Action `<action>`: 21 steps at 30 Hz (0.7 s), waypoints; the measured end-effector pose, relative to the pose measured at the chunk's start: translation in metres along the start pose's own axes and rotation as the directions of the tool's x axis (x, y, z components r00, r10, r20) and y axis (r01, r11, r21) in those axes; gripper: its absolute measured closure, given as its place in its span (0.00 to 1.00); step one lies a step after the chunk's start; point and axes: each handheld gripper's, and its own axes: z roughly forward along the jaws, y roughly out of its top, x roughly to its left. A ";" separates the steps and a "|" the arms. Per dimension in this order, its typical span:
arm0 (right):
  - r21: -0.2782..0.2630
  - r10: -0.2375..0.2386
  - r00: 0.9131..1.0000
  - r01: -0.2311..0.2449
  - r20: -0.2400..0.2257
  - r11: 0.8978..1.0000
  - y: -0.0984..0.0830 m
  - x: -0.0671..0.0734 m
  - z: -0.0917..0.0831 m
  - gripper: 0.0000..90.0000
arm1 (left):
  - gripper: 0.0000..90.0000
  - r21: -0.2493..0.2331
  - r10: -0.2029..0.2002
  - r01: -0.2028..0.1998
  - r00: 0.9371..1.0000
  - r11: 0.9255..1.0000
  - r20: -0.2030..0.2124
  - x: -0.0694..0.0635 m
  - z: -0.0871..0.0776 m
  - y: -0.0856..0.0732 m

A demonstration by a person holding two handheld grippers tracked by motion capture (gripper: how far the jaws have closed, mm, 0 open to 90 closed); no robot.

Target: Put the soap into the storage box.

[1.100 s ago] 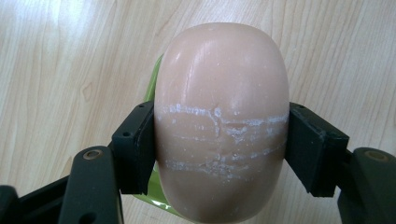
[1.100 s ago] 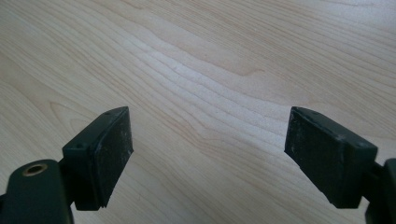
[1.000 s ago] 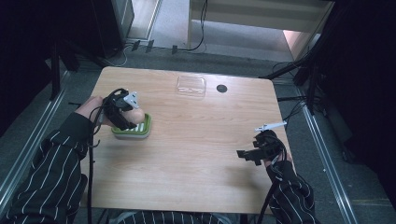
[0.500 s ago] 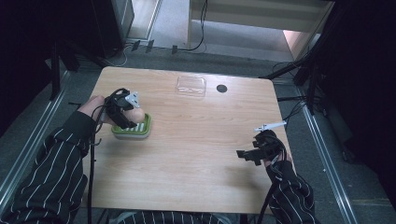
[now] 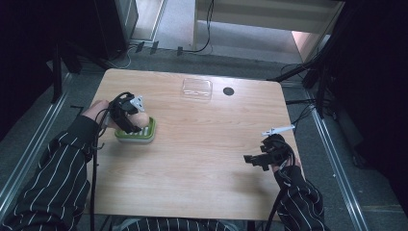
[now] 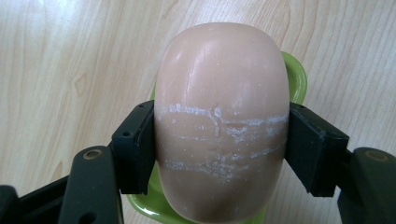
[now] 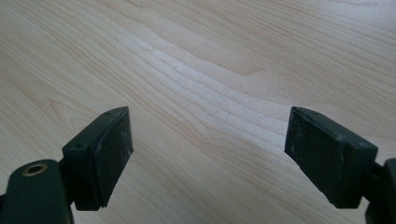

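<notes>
A pale pink bar of soap (image 6: 222, 121) with white scuff marks is clamped between the jaws of my left gripper (image 6: 219, 149), right above a green soap dish (image 6: 294, 74). In the high view the soap (image 5: 140, 118) and the left gripper (image 5: 131, 120) sit over the green dish (image 5: 142, 135) at the table's left side. Whether the soap rests on the dish I cannot tell. My right gripper (image 5: 252, 159) hovers near the table's right front, open, with bare wood between its jaws (image 7: 208, 154).
A clear plastic lid or tray (image 5: 197, 88) lies at the far middle of the wooden table (image 5: 202, 159), beside a small black round hole (image 5: 228, 90). A white clip-like object (image 5: 278, 129) lies at the right edge. Cables run on the floor beyond.
</notes>
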 end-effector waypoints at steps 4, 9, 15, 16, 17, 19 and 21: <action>-0.001 0.001 1.000 -0.001 -0.002 1.000 0.000 0.000 0.000 0.18 | 0.37 0.004 -0.007 0.007 1.000 1.000 -0.003 0.001 0.004 -0.002; -0.001 0.002 1.000 -0.002 0.000 1.000 0.000 0.000 0.000 0.18 | 0.37 0.023 -0.010 0.010 1.000 1.000 -0.001 0.001 0.010 -0.005; 0.002 0.000 1.000 0.000 -0.005 1.000 0.000 0.000 0.000 0.18 | 0.37 0.025 -0.012 0.012 1.000 1.000 0.005 0.001 0.014 -0.005; 0.002 0.000 1.000 0.000 -0.004 1.000 0.000 0.000 0.000 0.18 | 0.37 0.025 -0.011 0.011 1.000 1.000 0.003 0.001 0.014 -0.005; 0.002 0.000 1.000 0.000 -0.004 1.000 0.000 0.000 0.000 0.18 | 0.37 0.024 -0.012 0.012 1.000 1.000 0.000 0.001 0.014 -0.005; 0.001 0.000 1.000 0.000 -0.003 1.000 0.000 0.000 0.000 0.18 | 0.37 0.014 -0.019 0.019 1.000 1.000 0.003 0.003 0.015 -0.006; 0.001 0.000 1.000 0.000 -0.002 1.000 0.000 0.000 0.000 0.18 | 0.37 0.016 -0.022 0.022 1.000 1.000 0.003 0.002 0.016 -0.006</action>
